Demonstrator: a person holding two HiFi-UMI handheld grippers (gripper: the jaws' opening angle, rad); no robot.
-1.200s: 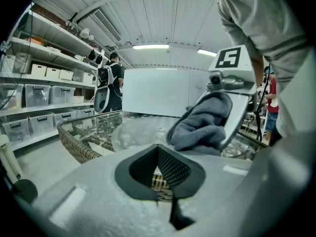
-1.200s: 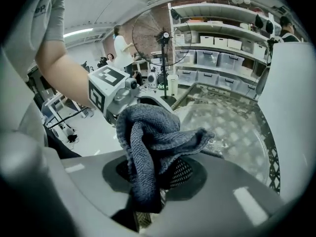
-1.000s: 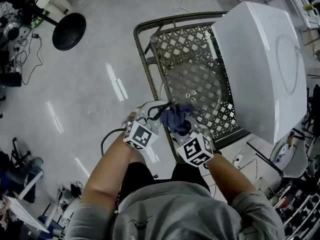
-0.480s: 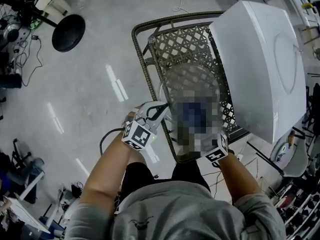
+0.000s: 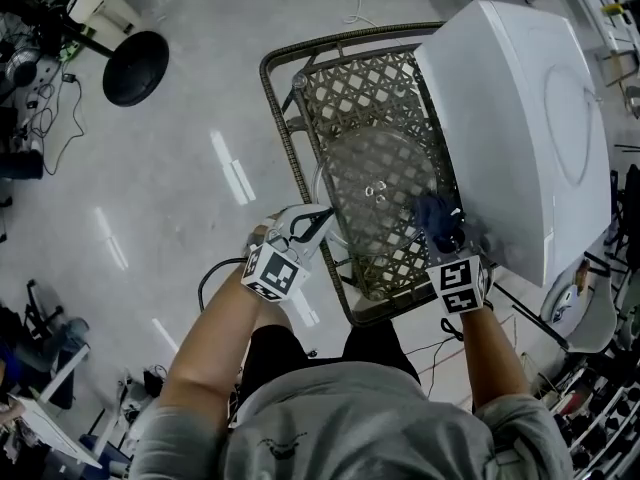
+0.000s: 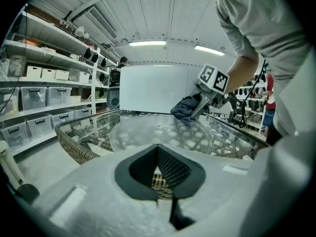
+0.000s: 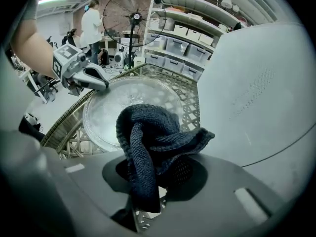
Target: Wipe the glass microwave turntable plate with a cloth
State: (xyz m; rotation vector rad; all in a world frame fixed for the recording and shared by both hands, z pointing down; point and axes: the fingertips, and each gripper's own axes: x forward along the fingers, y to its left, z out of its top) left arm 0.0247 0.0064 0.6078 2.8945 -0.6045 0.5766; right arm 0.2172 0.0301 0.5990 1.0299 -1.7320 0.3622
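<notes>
Right gripper (image 5: 445,238) is clenched on a dark blue knit cloth (image 7: 148,132), which is bunched and knotted between the jaws with a fold hanging down over the near pad. The cloth sits on the right edge of the glass turntable plate (image 5: 375,183), pressed close to the white microwave (image 5: 520,118) just beside it. Left gripper (image 5: 320,218) has its jaws drawn together, with only a sliver of gap where wicker shows through. Its tip is at the plate's left rim; can't tell whether it pinches the rim or just rests against it. The plate is clear and round with small raised nubs at its centre, and it lies flat on the wicker lattice table (image 5: 350,88), taking up most of the near half. The microwave stands on the table's right side and overhangs the lattice. The person's bare forearms come in from the bottom, under a grey shirt. Around the table is a glossy grey floor, with a black round base (image 5: 135,63) and cables at the upper left. The left gripper view shows shelves with storage bins (image 6: 29,117) behind. The right gripper view shows a standing fan (image 7: 133,19) and a person in white (image 7: 91,23) far back.
</notes>
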